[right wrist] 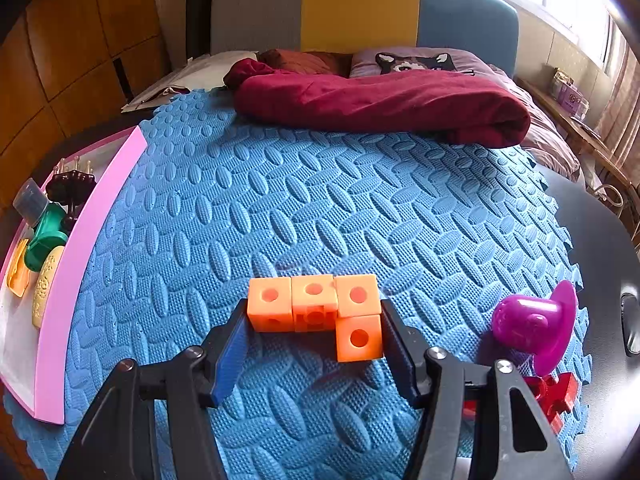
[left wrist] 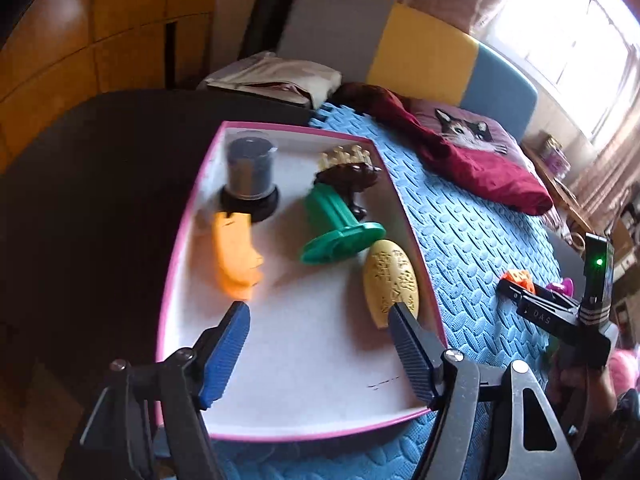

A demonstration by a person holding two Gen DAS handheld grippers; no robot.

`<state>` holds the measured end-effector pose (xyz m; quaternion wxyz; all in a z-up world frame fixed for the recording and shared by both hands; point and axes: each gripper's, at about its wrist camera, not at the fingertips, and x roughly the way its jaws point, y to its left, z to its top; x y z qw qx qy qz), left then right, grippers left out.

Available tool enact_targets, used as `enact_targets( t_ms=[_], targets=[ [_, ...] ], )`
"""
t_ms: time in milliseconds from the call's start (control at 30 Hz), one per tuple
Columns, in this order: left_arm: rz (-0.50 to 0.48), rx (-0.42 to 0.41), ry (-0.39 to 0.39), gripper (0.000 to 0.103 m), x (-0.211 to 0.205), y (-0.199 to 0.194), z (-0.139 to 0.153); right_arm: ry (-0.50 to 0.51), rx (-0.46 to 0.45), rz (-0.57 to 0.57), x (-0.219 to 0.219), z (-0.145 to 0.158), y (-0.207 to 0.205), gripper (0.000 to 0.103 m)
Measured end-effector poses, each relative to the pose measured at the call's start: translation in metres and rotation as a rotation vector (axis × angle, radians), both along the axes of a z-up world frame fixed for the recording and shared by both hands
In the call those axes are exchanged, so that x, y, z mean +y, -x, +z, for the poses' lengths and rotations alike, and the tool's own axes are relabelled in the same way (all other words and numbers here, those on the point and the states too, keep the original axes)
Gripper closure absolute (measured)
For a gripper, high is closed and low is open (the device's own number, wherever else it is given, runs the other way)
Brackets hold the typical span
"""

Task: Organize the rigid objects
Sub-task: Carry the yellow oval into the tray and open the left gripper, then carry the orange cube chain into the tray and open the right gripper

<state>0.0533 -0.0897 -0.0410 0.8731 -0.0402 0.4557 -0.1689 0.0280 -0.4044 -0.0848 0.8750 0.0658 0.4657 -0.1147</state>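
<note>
My left gripper (left wrist: 318,308) hangs open over the pink-rimmed white tray (left wrist: 300,435), with nothing between its blue fingers. In the tray lie a yellow embossed oval (left wrist: 390,280), a green flanged piece (left wrist: 340,228), an orange piece (left wrist: 236,256), a dark cylinder (left wrist: 250,168) and a brown figure (left wrist: 348,176). In the right wrist view my right gripper (right wrist: 314,306) is shut on an orange piece of joined cubes (right wrist: 314,300) on the blue mat. A purple hat-shaped toy (right wrist: 532,324) and a red piece (right wrist: 556,396) lie to its right.
A blue foam mat (right wrist: 320,200) covers the work surface. A maroon blanket (right wrist: 380,100) and a cat-print pillow (right wrist: 412,62) lie at its far side. A dark surface (right wrist: 600,260) borders the mat on the right. The tray (right wrist: 80,248) sits at the mat's left edge.
</note>
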Motion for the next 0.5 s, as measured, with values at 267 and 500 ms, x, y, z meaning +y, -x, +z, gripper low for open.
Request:
enact_targets(
  t_ms=[267, 500],
  targets=[
    [0.037, -0.072, -0.022, 0.029, 0.02, 0.016, 0.02, 0.019, -0.068, -0.015, 0.003, -0.002, 0.008, 0.041],
    [0.062, -0.15, -0.049, 0.025, 0.035, 0.028, 0.031, 0.026, -0.072, -0.018, 0.004, -0.002, 0.007, 0.041]
  ],
)
